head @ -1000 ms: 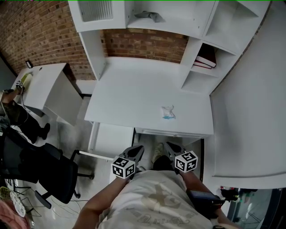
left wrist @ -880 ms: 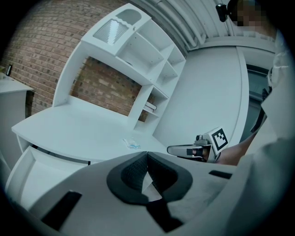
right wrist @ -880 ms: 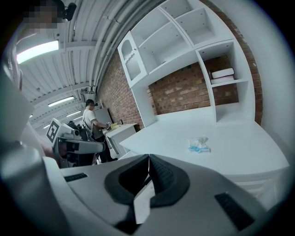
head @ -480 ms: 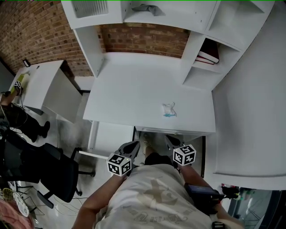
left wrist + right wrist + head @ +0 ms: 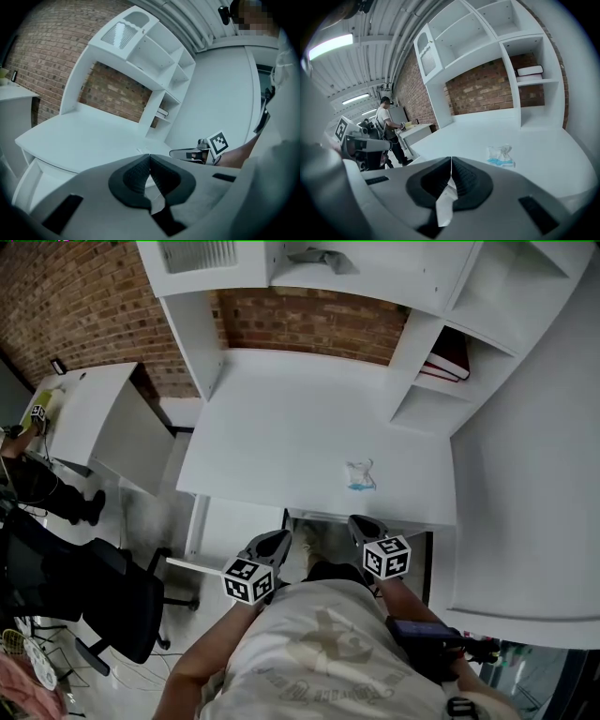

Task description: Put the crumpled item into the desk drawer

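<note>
The crumpled item [image 5: 360, 475], a white scrap with blue on it, lies on the white desk [image 5: 281, 427] near its front right edge; it also shows in the right gripper view [image 5: 500, 155]. Under that edge runs the drawer front [image 5: 403, 521]. My right gripper [image 5: 358, 524] [image 5: 451, 161] is shut and empty, its tips at the desk's front edge just below the item. My left gripper [image 5: 278, 540] [image 5: 150, 157] is shut on nothing, lower and to the left, short of the desk. Each gripper shows in the other's view: the right gripper [image 5: 174, 153] and the left gripper [image 5: 388, 144].
A white hutch stands on the desk, with red books [image 5: 452, 360] in a right shelf and a grey object [image 5: 319, 257] up top. A black office chair [image 5: 112, 601] and a second white table [image 5: 94, 418] are at left, where a person [image 5: 386, 123] stands.
Both grippers have moved forward toward the desk's front edge; the right one now reaches it. Both stayed shut, and the crumpled item has not moved.
</note>
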